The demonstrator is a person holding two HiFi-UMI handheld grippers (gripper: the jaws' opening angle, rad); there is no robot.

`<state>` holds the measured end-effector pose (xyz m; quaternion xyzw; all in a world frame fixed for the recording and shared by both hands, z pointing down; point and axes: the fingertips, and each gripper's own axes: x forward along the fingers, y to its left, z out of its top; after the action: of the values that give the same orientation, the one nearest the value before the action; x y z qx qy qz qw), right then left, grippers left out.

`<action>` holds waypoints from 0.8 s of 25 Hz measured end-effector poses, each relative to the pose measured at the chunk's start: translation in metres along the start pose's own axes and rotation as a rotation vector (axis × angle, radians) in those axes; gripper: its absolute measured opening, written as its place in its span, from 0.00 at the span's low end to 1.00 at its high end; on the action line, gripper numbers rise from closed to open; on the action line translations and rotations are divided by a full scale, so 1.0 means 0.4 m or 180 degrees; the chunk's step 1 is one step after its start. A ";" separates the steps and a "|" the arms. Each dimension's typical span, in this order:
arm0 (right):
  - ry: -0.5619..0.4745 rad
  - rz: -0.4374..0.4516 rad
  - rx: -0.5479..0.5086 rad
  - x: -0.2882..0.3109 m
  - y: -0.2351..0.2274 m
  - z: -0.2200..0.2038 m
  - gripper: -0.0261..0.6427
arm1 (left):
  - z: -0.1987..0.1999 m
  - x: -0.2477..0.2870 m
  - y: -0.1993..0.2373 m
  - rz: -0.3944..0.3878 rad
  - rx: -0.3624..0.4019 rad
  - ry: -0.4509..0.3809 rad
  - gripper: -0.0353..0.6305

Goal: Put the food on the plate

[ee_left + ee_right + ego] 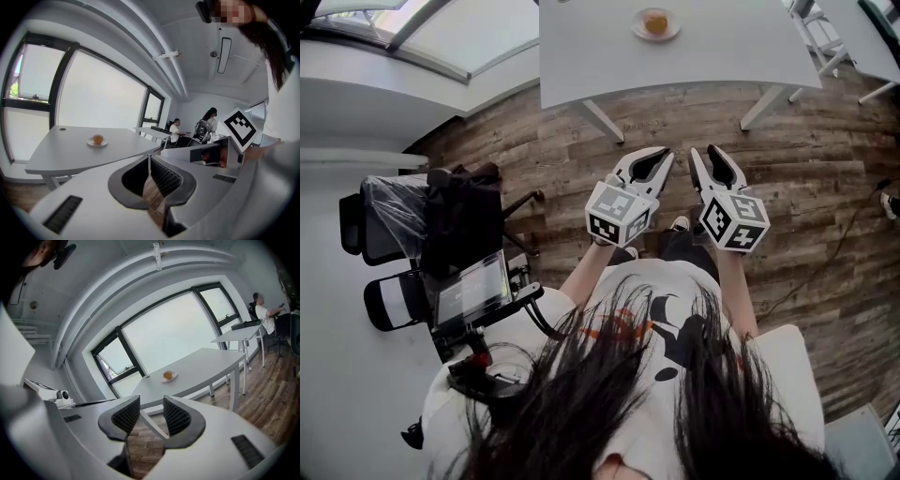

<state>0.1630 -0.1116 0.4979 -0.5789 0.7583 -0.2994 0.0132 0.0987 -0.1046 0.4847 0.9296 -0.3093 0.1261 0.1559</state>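
Open-plan office: long white desks [675, 56], black office chairs [380, 230] on wood-plank floor [825, 187], a wall of big windows [98, 98], ceiling strip light [224, 55], people seated [175, 129] at a far desk.

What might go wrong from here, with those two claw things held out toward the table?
The food already sits on the plate; a clumsy grab might roll it off or shove the plate across the table. The splayed table leg is a trip hazard on the walk up.
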 end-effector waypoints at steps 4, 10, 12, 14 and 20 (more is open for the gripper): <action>0.0013 -0.0053 0.0024 -0.006 -0.007 -0.010 0.28 | -0.008 -0.002 -0.012 -0.0036 -0.0013 0.0018 0.06; 0.0060 -0.0041 0.0104 -0.007 -0.002 -0.021 0.28 | -0.013 -0.004 -0.021 -0.0047 -0.0033 0.0048 0.06; 0.0034 -0.0040 0.0089 -0.021 0.076 -0.052 0.28 | -0.019 -0.087 -0.005 -0.0046 -0.0035 -0.0033 0.06; -0.0015 -0.0042 0.0015 -0.047 0.194 -0.095 0.28 | -0.029 -0.213 0.014 -0.0060 -0.0016 -0.0149 0.06; -0.0123 -0.0094 -0.0031 -0.109 0.350 -0.166 0.28 | -0.062 -0.392 0.020 -0.0129 0.0030 -0.0297 0.06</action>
<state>0.0311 -0.0225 0.4725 -0.5957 0.7508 -0.2845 0.0206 -0.0314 -0.0177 0.4572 0.9412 -0.2968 0.0809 0.1395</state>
